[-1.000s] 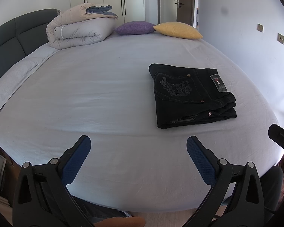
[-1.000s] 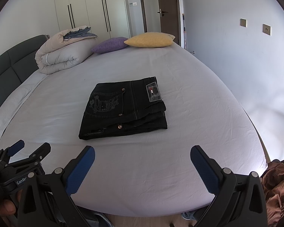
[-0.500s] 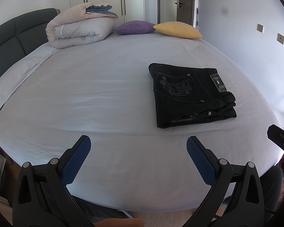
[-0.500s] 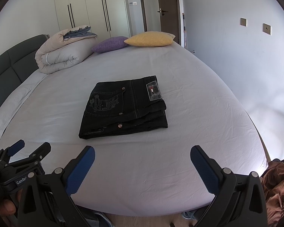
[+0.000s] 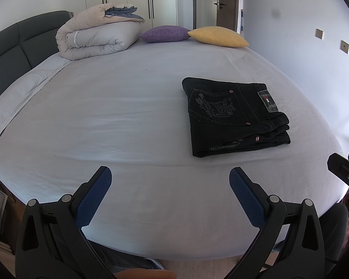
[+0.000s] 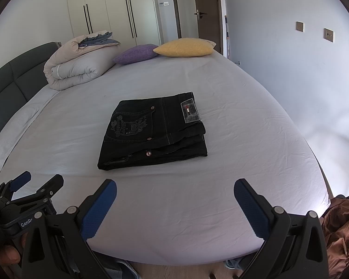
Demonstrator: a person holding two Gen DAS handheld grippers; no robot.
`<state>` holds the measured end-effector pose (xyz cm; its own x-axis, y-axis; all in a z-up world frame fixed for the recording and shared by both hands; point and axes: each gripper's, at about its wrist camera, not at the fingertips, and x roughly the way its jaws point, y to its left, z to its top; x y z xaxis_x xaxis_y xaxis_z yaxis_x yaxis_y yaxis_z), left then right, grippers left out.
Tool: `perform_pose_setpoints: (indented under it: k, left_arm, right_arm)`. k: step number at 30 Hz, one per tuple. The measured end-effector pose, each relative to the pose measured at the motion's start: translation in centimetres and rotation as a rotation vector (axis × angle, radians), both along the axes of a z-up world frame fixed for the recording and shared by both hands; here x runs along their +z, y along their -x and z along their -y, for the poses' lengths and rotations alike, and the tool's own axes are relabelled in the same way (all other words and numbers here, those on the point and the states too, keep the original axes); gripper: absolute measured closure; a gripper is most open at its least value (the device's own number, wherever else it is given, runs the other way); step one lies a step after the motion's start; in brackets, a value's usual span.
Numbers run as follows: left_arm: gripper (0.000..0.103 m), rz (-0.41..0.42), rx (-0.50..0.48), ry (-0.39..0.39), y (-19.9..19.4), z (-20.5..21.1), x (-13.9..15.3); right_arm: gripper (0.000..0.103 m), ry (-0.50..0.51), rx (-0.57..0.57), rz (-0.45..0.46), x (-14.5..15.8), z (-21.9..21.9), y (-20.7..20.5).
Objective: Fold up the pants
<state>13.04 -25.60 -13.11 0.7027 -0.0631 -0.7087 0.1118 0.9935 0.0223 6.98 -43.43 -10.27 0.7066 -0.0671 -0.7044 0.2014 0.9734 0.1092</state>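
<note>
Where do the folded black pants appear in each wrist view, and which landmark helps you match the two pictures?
Left wrist view: folded black pants lie right of centre on the bed.
Right wrist view: the pants lie near the centre.
Shared landmark: the yellow pillow at the bed's far edge.

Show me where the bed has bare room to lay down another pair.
Bare sheet stretches wide between the pants, the duvet and the near edge. A narrower strip runs right of the pants. The far end is crowded: duvet, purple pillow, yellow pillow.
</note>
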Motion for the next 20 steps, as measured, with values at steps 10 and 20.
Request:
perform_pose_setpoints:
  k: [10,20]
  left_arm:
    - [0.000,-0.013,-0.003,0.008,0.01,-0.16,-0.45]
    - [0.000,-0.022,0.006,0.015,-0.14,-0.58,-0.58]
  right_arm:
    - [0.000,-0.001,0.001,-0.001,-0.06,0.01,-0.05]
    - [0.000,-0.001,0.003,-0.003,-0.36,-0.35,0.11]
